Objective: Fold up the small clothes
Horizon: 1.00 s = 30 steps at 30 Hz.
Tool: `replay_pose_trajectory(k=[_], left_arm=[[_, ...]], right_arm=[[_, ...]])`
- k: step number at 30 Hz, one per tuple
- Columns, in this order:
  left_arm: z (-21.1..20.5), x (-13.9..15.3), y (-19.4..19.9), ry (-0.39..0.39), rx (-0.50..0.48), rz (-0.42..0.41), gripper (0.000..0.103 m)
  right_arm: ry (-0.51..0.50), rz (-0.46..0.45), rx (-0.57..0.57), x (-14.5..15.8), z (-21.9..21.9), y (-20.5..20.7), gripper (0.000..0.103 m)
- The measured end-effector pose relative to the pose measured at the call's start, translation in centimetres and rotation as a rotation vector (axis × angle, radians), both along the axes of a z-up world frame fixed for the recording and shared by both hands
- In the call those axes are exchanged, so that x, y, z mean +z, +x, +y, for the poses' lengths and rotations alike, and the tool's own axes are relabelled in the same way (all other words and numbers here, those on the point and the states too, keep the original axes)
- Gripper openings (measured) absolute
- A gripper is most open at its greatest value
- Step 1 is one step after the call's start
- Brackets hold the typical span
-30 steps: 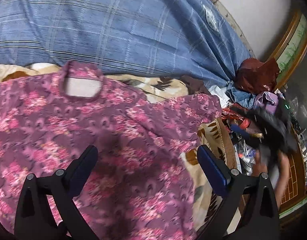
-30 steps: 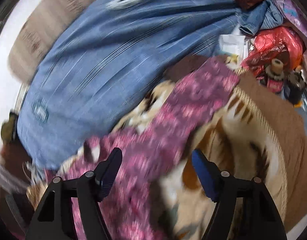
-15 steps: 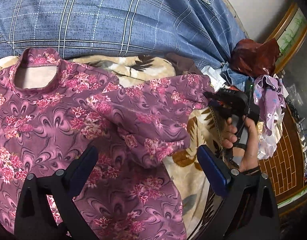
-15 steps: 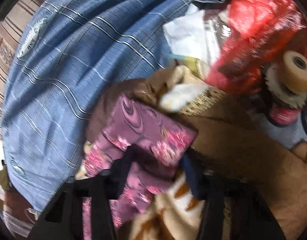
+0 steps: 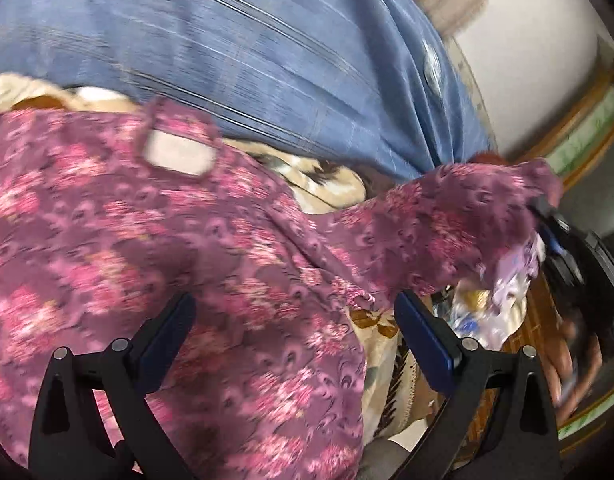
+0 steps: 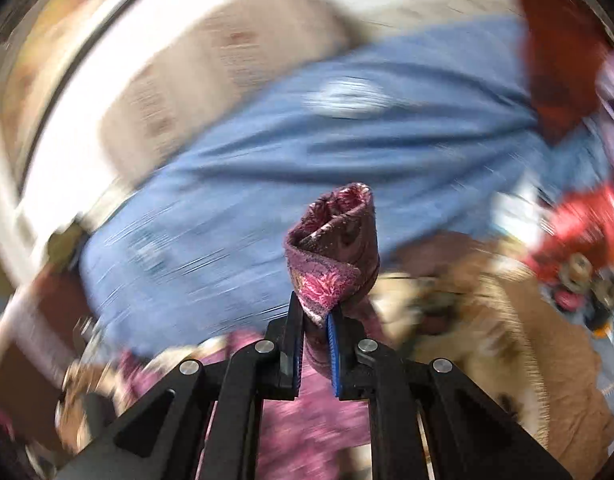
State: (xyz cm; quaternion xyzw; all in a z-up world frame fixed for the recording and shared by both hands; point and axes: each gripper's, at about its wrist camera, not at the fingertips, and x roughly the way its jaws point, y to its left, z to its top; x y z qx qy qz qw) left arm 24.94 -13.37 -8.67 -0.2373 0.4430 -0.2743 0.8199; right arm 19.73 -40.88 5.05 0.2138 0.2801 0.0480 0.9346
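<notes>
From my left wrist camera, my left gripper (image 5: 293, 322) stands wide open with nothing between its fingers, hovering over the purple floral top (image 5: 155, 248), which lies spread across the middle and the nine o'clock side of the view. Its neckline (image 5: 179, 152) sits toward eleven o'clock. One sleeve (image 5: 467, 216) is lifted off toward three o'clock, where my right gripper (image 5: 547, 220) pinches its end. A beige patterned blanket (image 5: 383, 344) shows beneath the top at five o'clock. The blue checked bedding (image 5: 247, 52) fills twelve o'clock, bunched high just behind the neckline. A pale lilac cloth (image 5: 515, 276) and blurred clutter crowd the four o'clock edge, close under the raised sleeve. A hand (image 5: 575, 364) shows there too, smeared by blur.

From my right wrist camera, my jaws have just been closing and now clamp tight on the sleeve cuff (image 6: 335, 252), which stands rolled above the fingertips at centre. The blue bedding (image 6: 307, 152) lies behind it, from nine to one o'clock. A striped beige pillow (image 6: 211, 72) sits at eleven. Red items (image 6: 579, 224) lie at three o'clock, the brown blanket edge (image 6: 547, 344) at four. Everything around is motion-blurred.
</notes>
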Motion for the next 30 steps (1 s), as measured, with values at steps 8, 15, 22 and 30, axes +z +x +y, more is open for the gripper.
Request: replay_pose_trajectory(k=[8,15,22,30], left_arm=[[14.8,-3.7,-3.5,-0.091,0.189,0.068,0.1],[21.6,-8.8,-5.6,-0.237,0.279,0.163,0.1],[19.5,-9.5,-6.3,-0.237,0.176,0.133,0.1],[14.7,-7.6,-7.6,-0.04,0.066,0.042,0.1]], right_arm=[[0.022,0.022,0.388,-2.3,19.4,-2.5,0.01],[0.036,0.314,0.506,-15.1,31.6,-4.8,0.01],[-0.016,0.459,0.459,-17.1,28.0,-7.7,0.056],[-0.071,0.436,0.053,-12.9,11.6,-2.4,0.069]])
